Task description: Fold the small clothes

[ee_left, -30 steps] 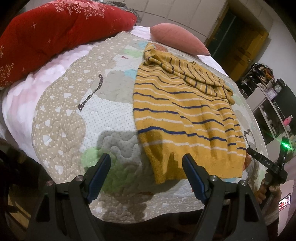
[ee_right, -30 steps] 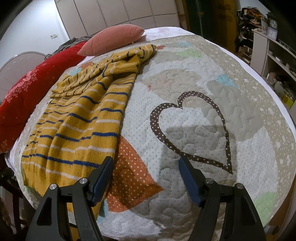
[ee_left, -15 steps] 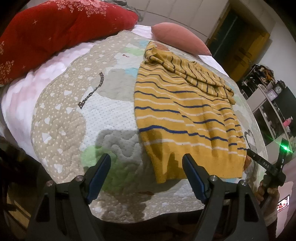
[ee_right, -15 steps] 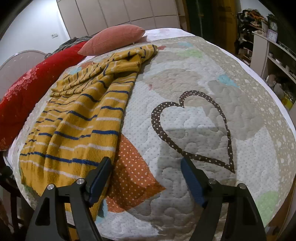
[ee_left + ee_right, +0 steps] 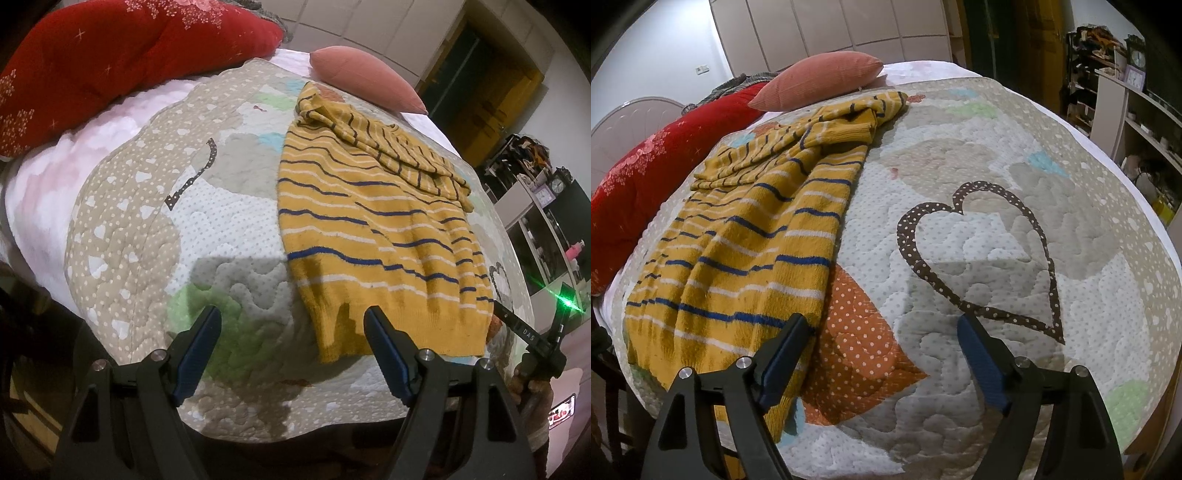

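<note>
At the upper left of the left wrist view a red pillow [image 5: 122, 62] lies on the bed beside the patchwork quilt [image 5: 155, 229]. The left gripper [image 5: 291, 325], low in frame, has its jaws wide and empty. The yellow striped sweater [image 5: 376, 236] lies right of centre, sleeves folded across its top. The right gripper [image 5: 879, 332] also stands wide and empty, its left finger over the sweater's hem corner.

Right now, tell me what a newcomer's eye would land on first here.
The mustard-yellow striped sweater lies spread on the patchwork quilt, sleeves bunched at its far end. Behind it sit a red cushion and a pink pillow. Both open claws, left and right, hover near its hem.
</note>
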